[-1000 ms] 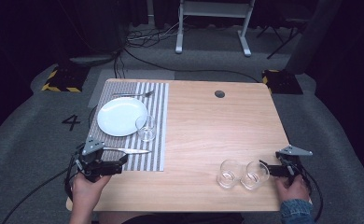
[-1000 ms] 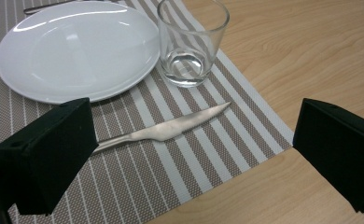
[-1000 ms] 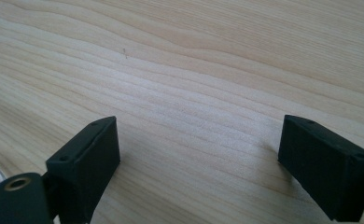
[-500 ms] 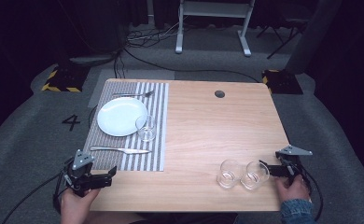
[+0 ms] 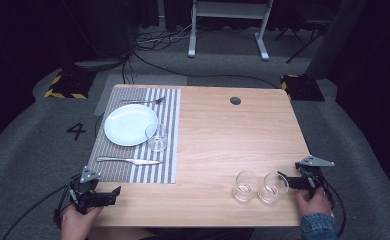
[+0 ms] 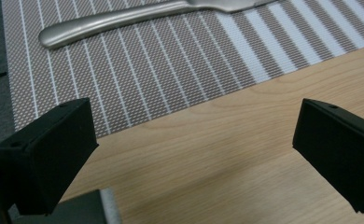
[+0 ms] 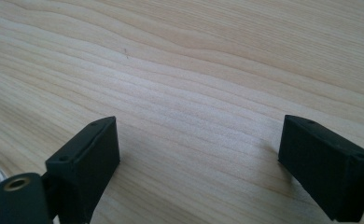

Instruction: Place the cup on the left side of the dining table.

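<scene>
A striped placemat (image 5: 168, 127) lies on the left half of the wooden table (image 5: 233, 135). On it sit a white plate (image 5: 128, 125), a fork (image 5: 143, 101) behind the plate, a clear glass (image 5: 156, 137) and a knife (image 5: 128, 160) (image 6: 138, 18). Two empty glasses (image 5: 245, 186) (image 5: 273, 187) stand side by side near the front right. My left gripper (image 5: 114, 196) (image 6: 194, 158) is open at the table's front left corner, just short of the mat. My right gripper (image 5: 285, 181) (image 7: 199, 163) is open over bare wood, right of the two glasses.
A round cable hole (image 5: 235, 100) is in the table's far middle. Grey carpet with a painted "4" (image 5: 76, 131) surrounds the table. A white metal stand (image 5: 228, 25) and cables lie on the floor beyond.
My left gripper has pulled back from the knife toward the front left corner, leaving the knife on the mat. The right gripper has stayed put.
</scene>
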The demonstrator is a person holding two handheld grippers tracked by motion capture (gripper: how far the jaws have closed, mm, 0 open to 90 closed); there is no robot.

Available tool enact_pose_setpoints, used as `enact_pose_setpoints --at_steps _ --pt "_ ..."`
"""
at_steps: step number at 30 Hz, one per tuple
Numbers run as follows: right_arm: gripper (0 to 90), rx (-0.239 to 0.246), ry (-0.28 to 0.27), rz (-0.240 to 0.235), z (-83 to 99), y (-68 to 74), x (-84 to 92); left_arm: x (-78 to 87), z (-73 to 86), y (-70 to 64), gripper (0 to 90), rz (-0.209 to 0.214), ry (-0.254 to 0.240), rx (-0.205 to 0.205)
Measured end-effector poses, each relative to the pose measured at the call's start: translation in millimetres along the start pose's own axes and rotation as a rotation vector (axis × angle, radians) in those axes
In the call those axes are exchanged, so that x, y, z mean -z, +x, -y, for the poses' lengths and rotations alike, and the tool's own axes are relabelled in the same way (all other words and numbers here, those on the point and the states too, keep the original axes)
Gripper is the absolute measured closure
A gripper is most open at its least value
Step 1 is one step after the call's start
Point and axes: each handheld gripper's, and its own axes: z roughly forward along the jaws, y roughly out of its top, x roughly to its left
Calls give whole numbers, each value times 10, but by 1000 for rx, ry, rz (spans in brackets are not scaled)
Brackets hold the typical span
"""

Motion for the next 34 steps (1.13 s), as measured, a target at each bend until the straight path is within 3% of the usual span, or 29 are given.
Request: enact_pose_setpoints --at_steps 6,9,11,13,20,23,34 --pt "127 0 0 -1 0 -1 0 -82 78 35 2 -22 54 15" --pt "127 0 0 -1 0 -1 0 -101 84 39 2 -22 57 13" --pt "128 0 0 -1 0 -1 0 -152 119 31 1 -55 32 8" --pt "128 0 0 -1 0 -1 0 -168 155 45 0 -47 -14 -4" --pt "128 0 0 -1 0 -1 0 -159 181 56 0 -46 -25 -3" --pt "127 0 0 -1 0 -1 0 -160 188 32 0 -19 -27 -34" --pt "127 0 0 -1 0 -1 0 -161 176 35 0 3 -17 -54"
